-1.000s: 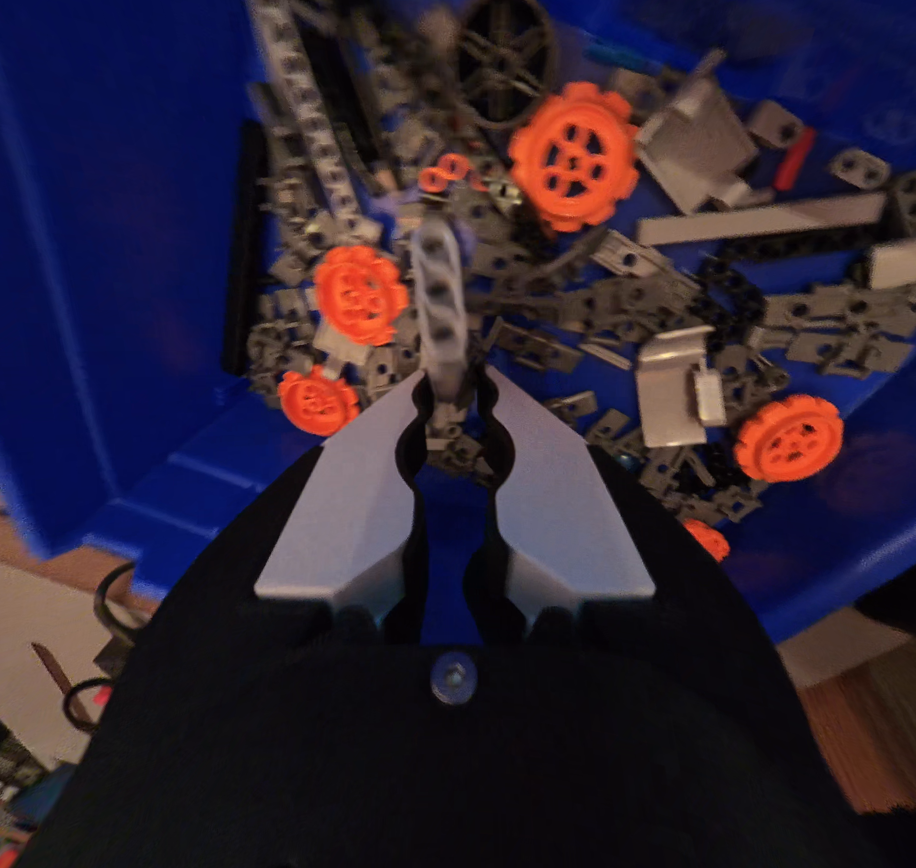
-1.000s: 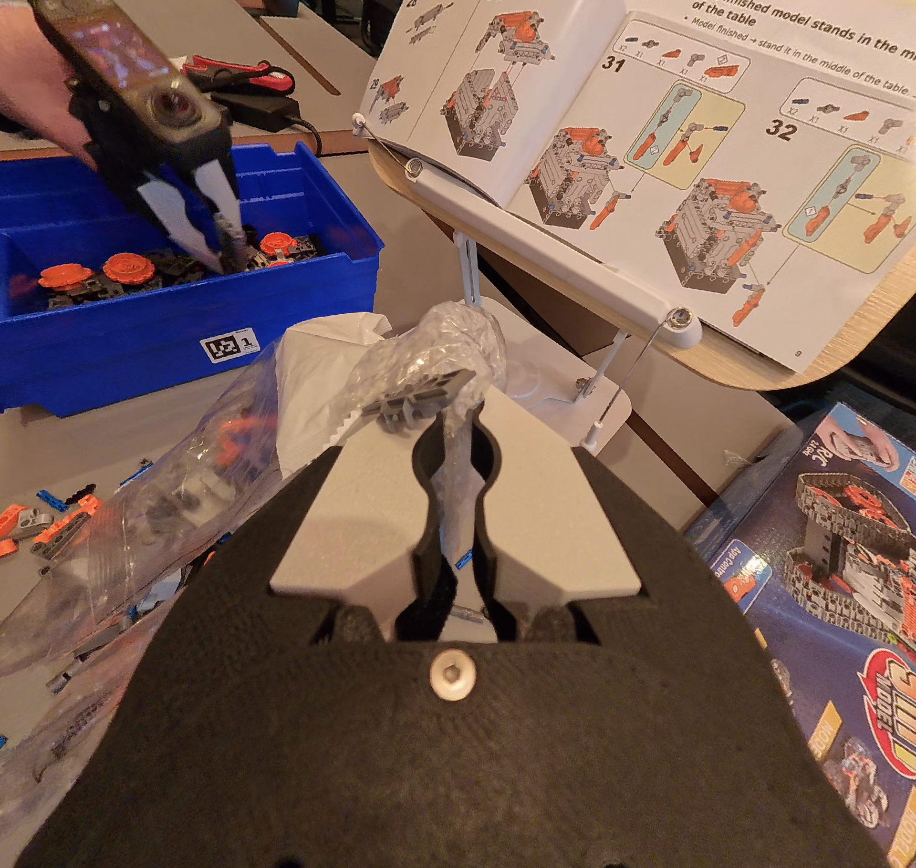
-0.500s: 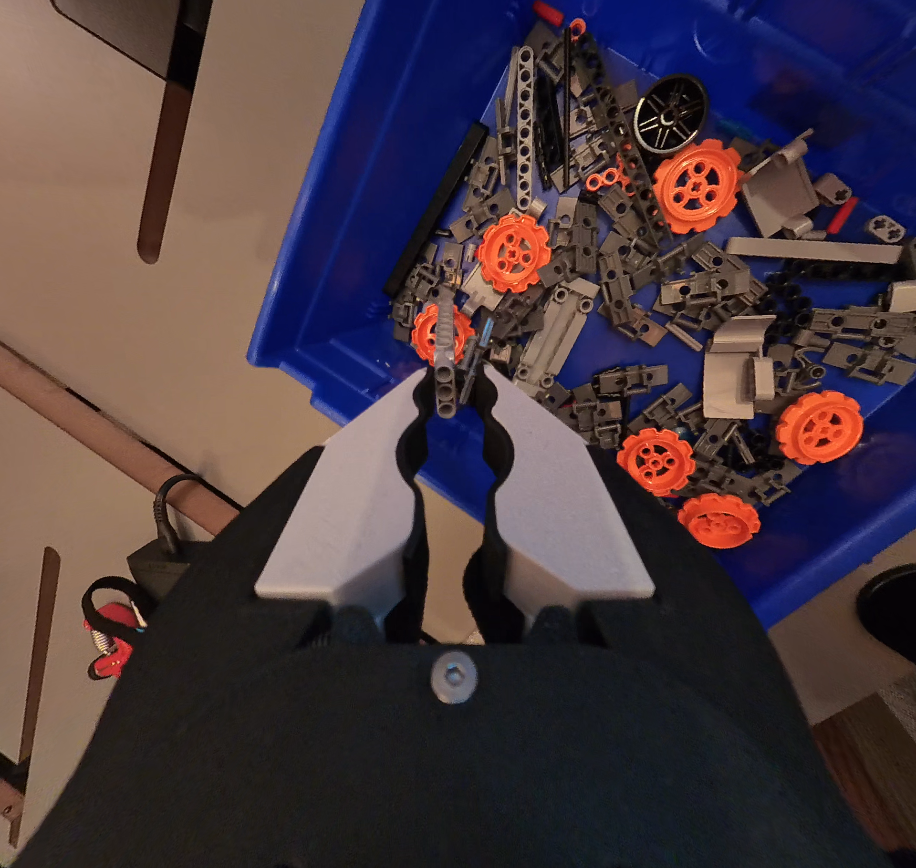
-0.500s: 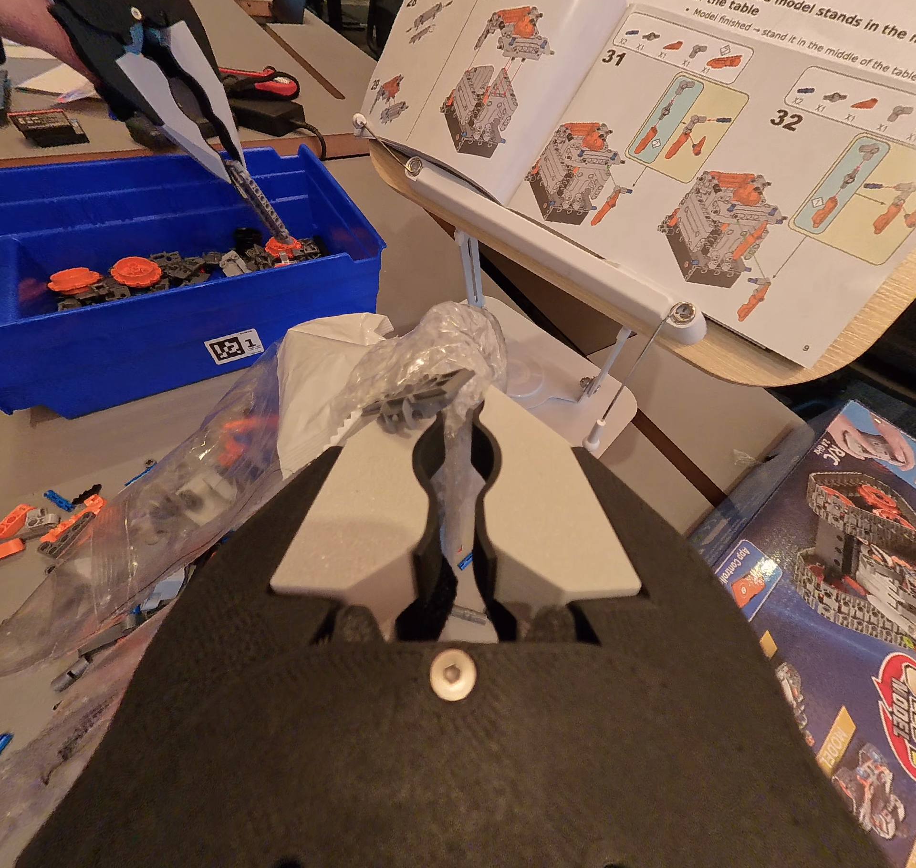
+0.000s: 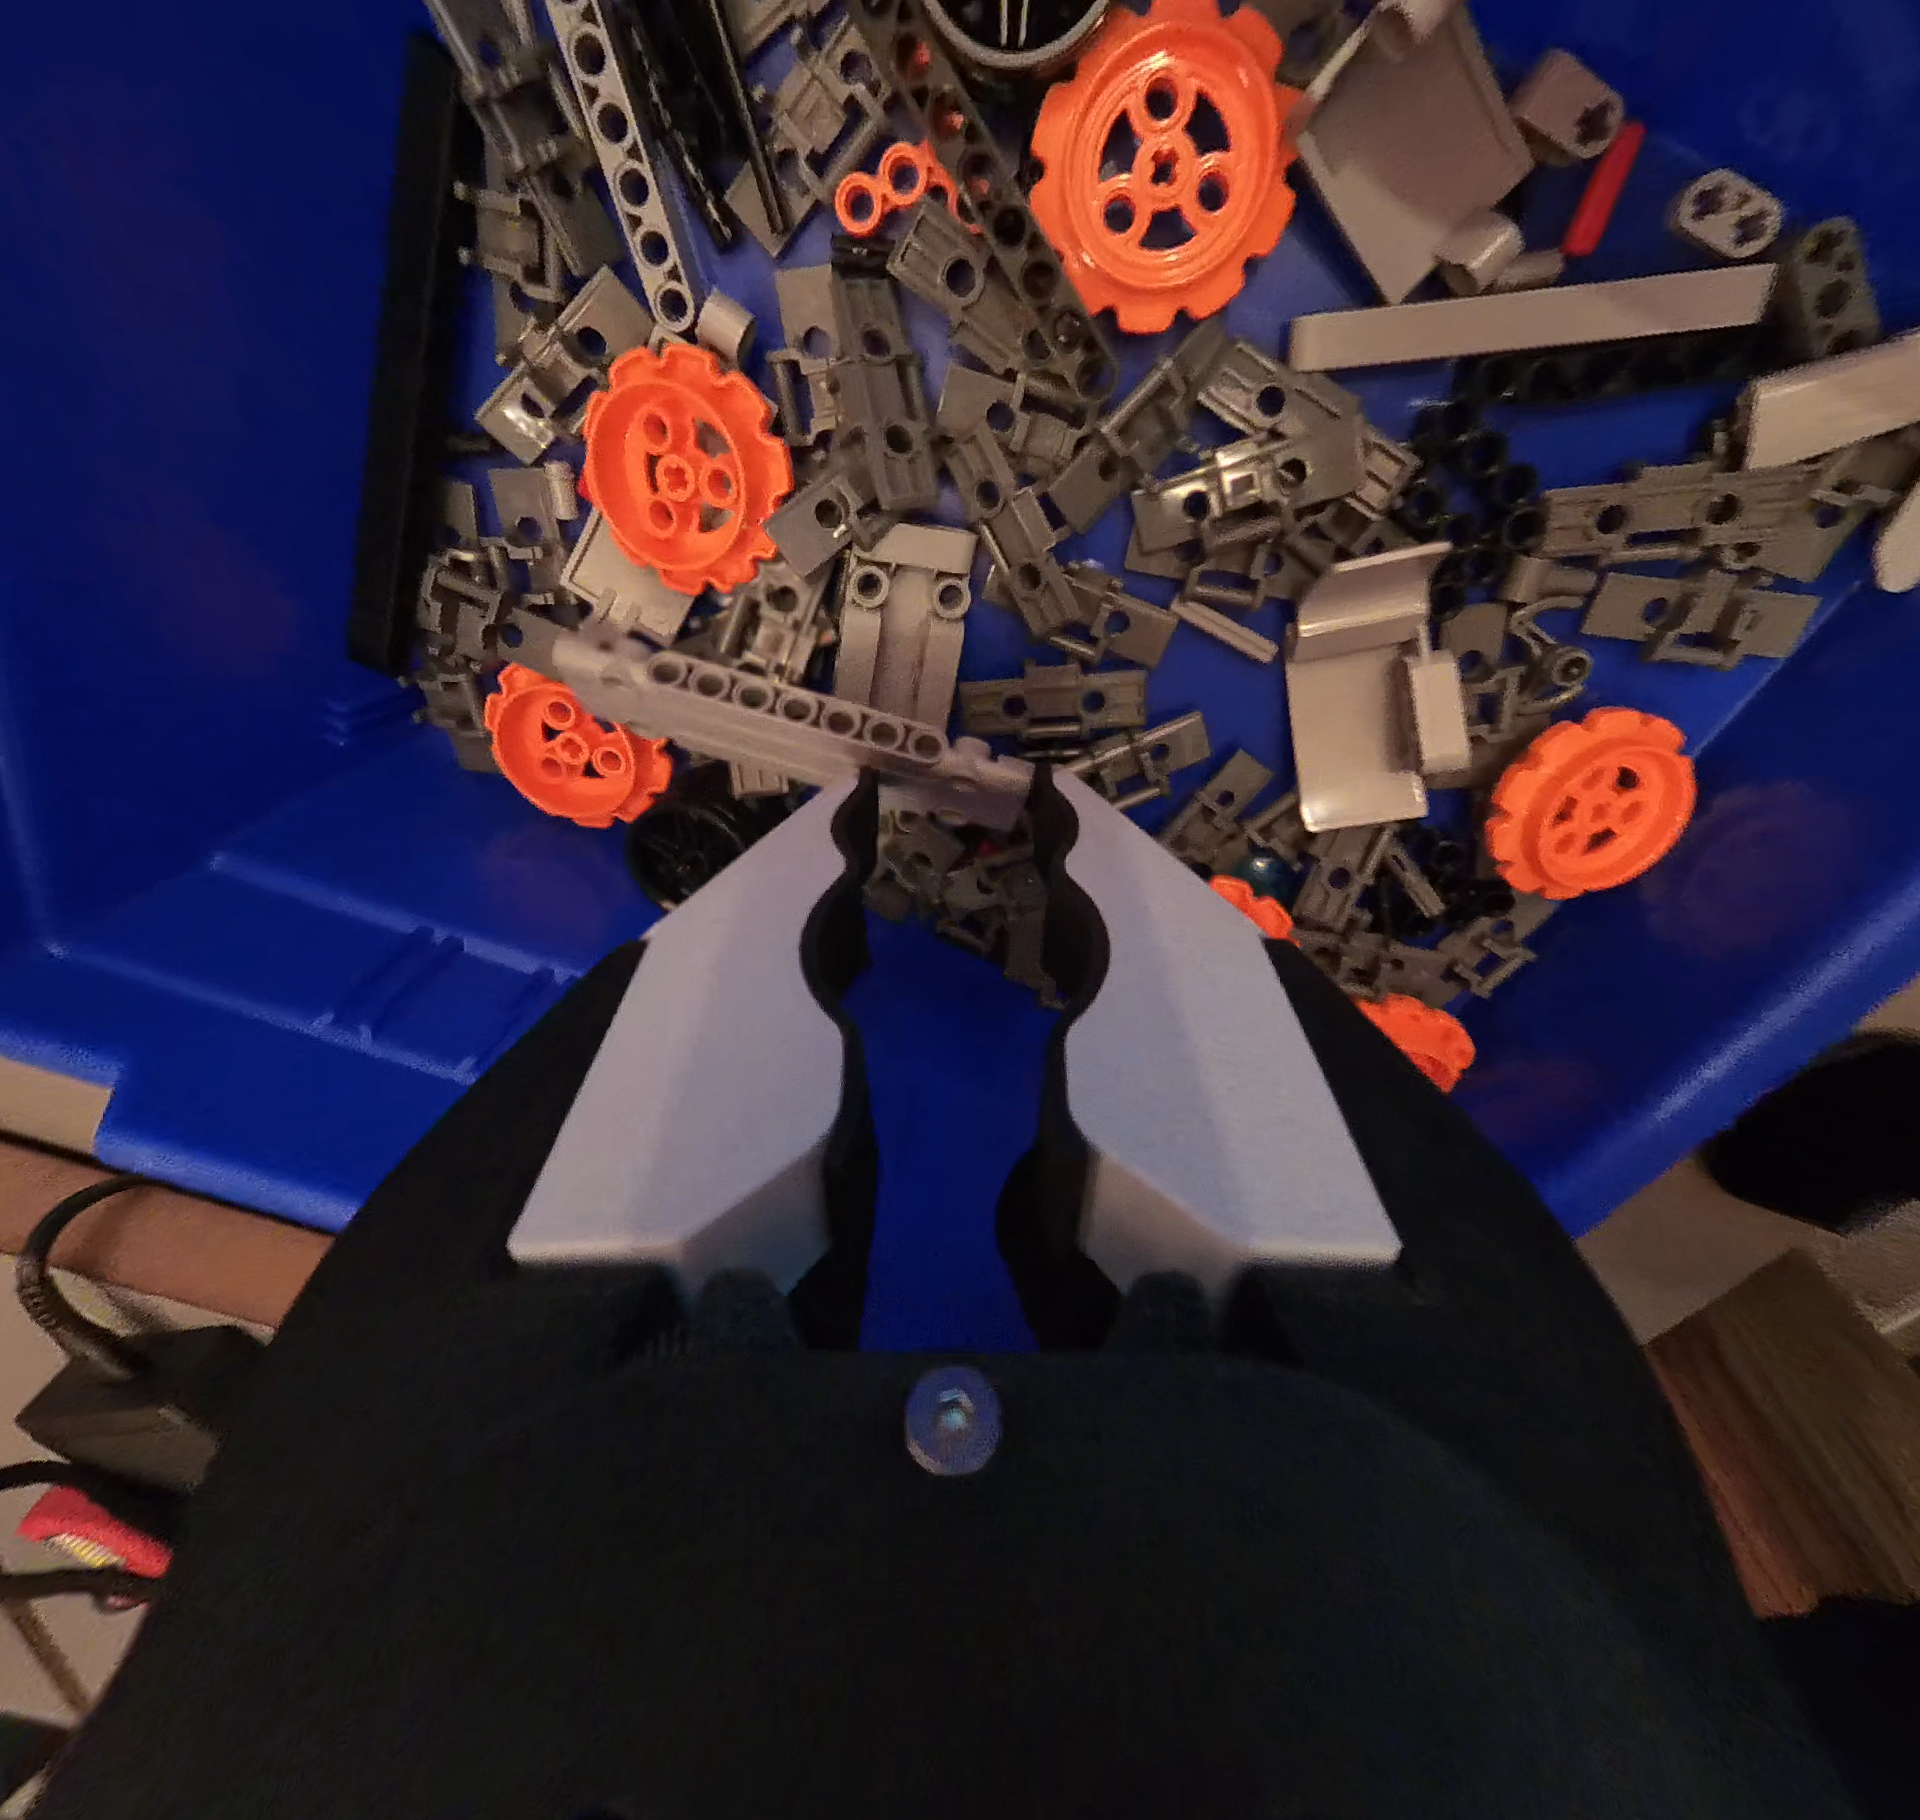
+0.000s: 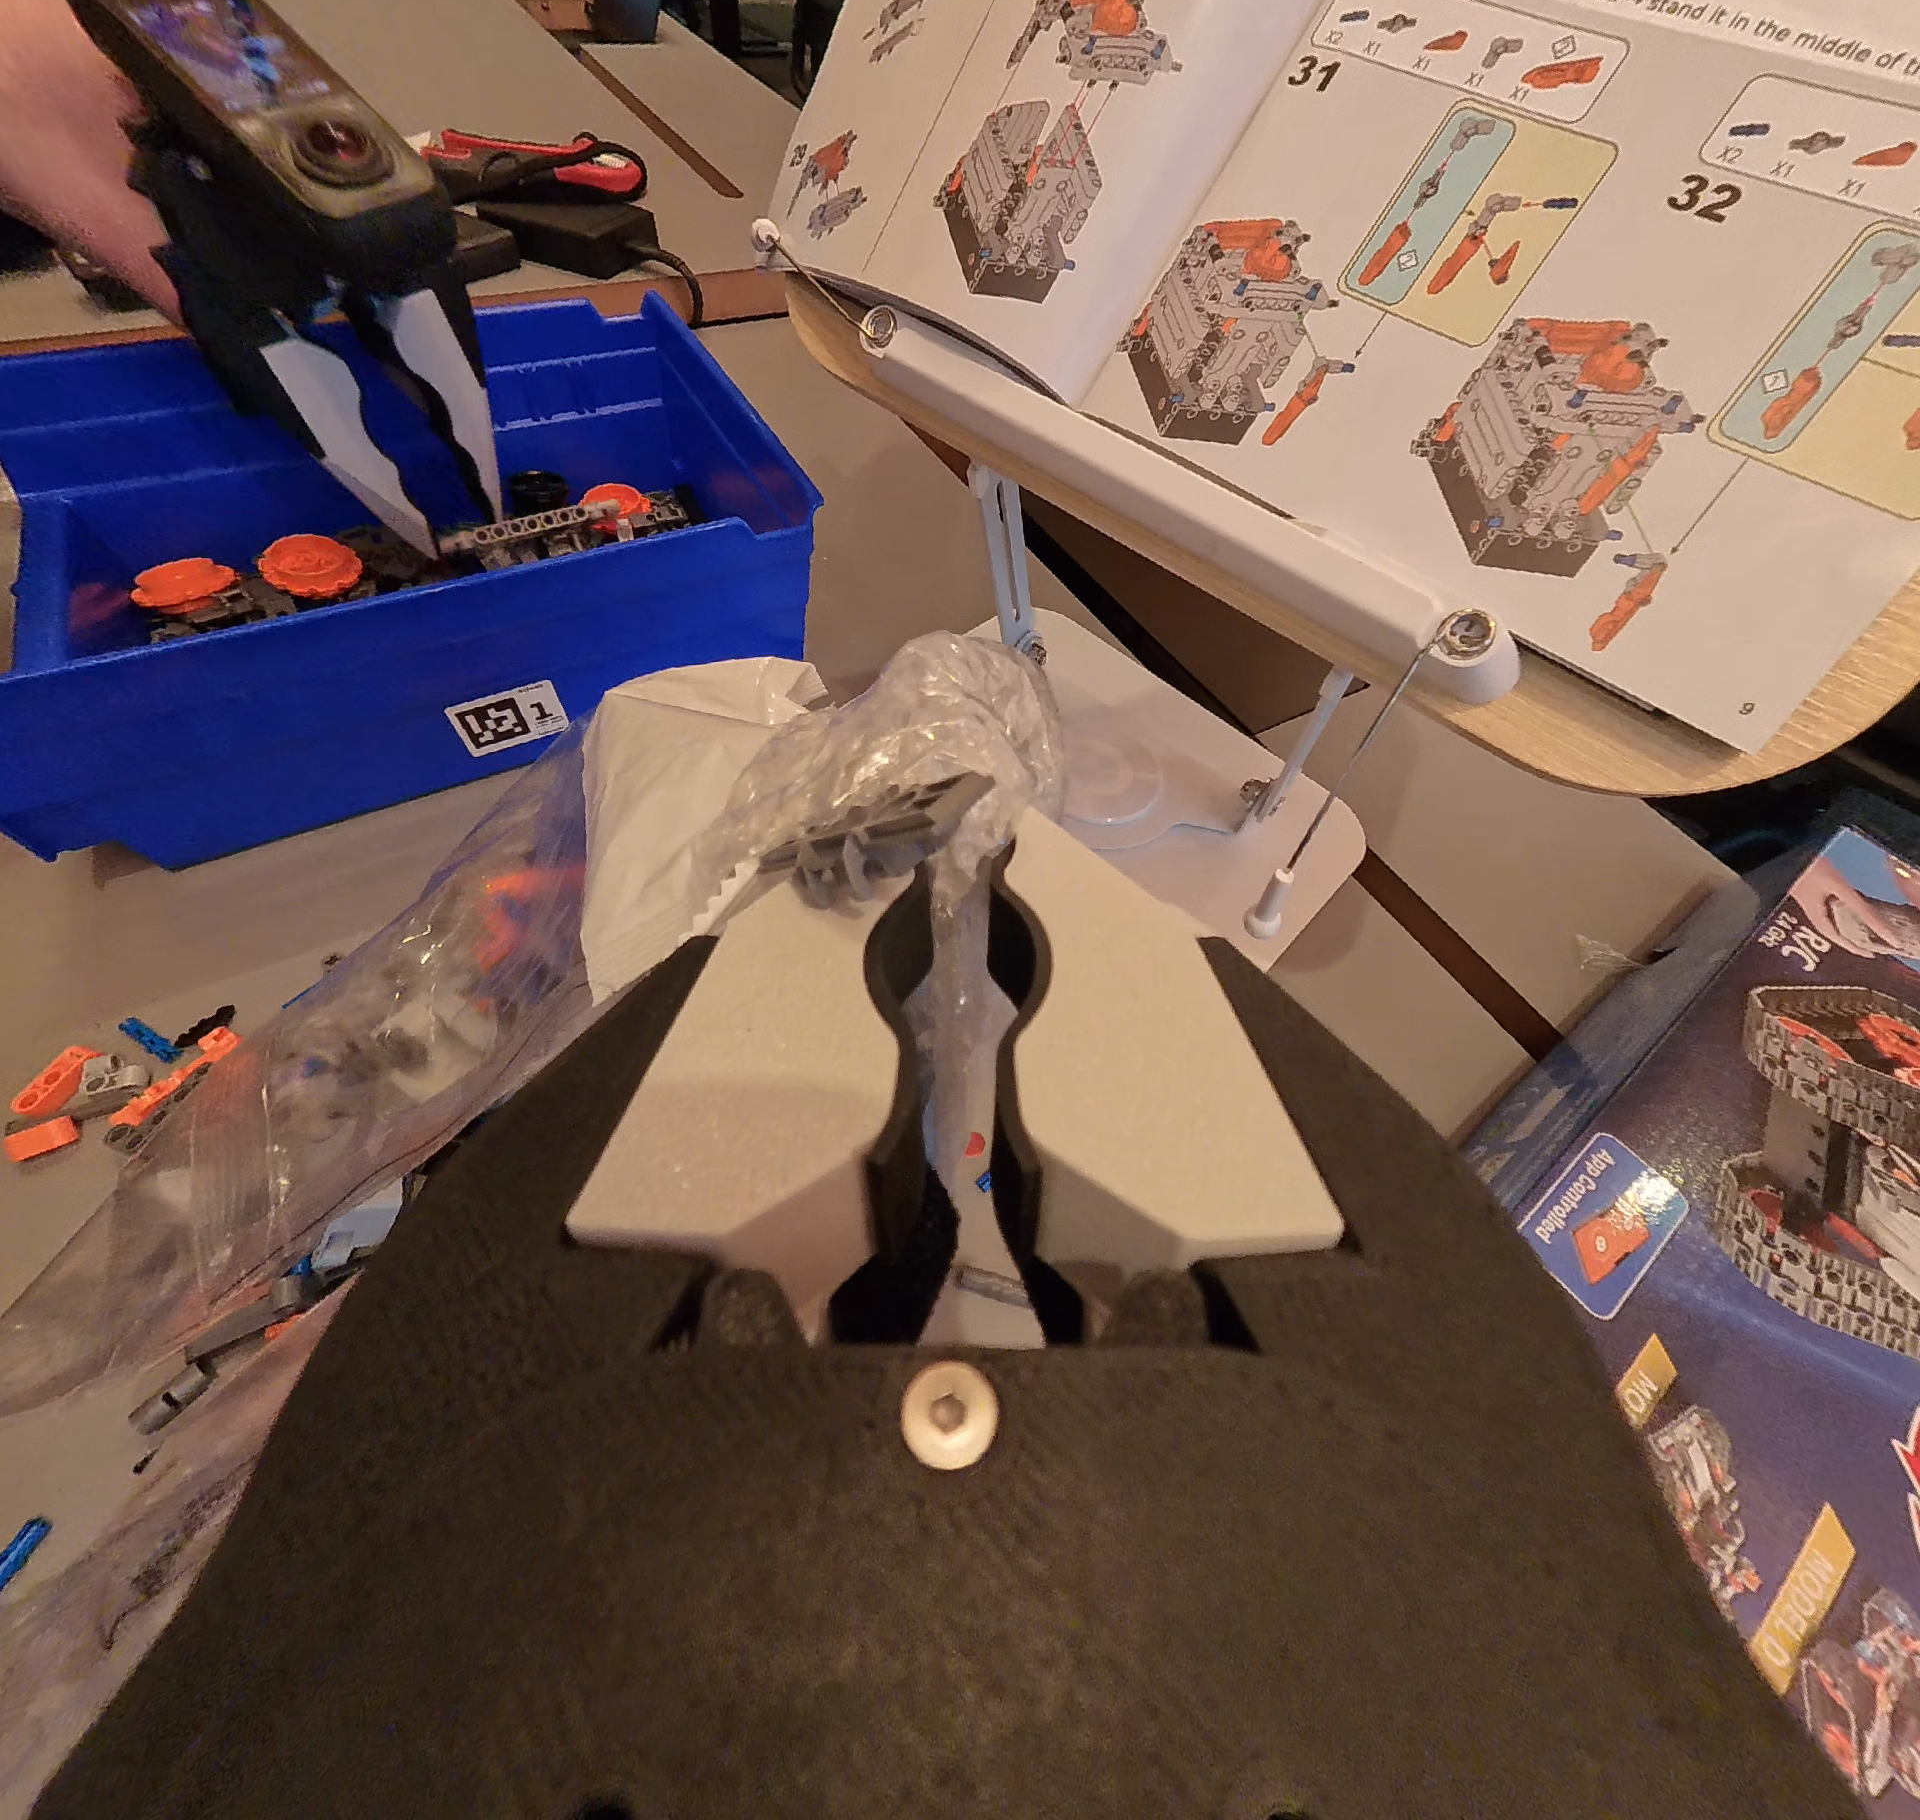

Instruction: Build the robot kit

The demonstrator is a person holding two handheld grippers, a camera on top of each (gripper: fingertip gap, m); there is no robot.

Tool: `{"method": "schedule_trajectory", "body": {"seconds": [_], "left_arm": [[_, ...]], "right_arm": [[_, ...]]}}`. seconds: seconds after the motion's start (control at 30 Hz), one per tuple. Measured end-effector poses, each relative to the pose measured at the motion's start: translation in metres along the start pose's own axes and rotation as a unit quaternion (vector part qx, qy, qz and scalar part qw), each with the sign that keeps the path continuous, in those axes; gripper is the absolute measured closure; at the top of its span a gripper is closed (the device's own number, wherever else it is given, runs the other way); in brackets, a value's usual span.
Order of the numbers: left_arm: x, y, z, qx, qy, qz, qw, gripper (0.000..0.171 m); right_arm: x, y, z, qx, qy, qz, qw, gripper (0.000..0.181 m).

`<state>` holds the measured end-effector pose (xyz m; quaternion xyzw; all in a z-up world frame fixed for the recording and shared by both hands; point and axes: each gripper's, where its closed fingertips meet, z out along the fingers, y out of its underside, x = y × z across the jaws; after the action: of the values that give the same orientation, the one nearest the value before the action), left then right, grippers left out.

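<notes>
**Left wrist view: beam lies crosswise at the open jaws**

Left wrist view shows the left gripper (image 5: 951, 794) with jaws apart over a blue bin (image 5: 260, 991). A grey holed beam (image 5: 790, 721) lies just past the tips, its long axis running left to right across them, among orange gears (image 5: 681, 466) and grey links. The right gripper (image 6: 961, 866) is well apart, jaws clamped on a clear bag (image 6: 914, 731) above the pale surface (image 6: 270, 897). An open manual (image 6: 1403, 243) stands on a stand nearby.
</notes>
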<state>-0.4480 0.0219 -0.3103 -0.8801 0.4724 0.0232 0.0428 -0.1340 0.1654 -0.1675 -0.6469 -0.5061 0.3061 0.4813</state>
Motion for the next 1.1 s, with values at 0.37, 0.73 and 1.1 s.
{"method": "schedule_trajectory", "body": {"seconds": [0.37,0.73,1.1], "left_arm": [[-0.025,-0.011,-0.004,0.000,-0.081,-0.007,0.997,0.140],[-0.017,-0.014,0.013,-0.053,-0.067,0.026,0.996,0.143],[-0.016,-0.005,0.020,-0.064,-0.068,0.036,0.995,0.149]], "right_arm": [[-0.003,0.000,0.001,0.003,-0.006,0.001,1.000,0.181],[-0.006,0.000,0.003,0.005,-0.013,0.003,1.000,0.181],[-0.006,0.002,0.003,0.006,-0.017,0.008,1.000,0.181]]}}
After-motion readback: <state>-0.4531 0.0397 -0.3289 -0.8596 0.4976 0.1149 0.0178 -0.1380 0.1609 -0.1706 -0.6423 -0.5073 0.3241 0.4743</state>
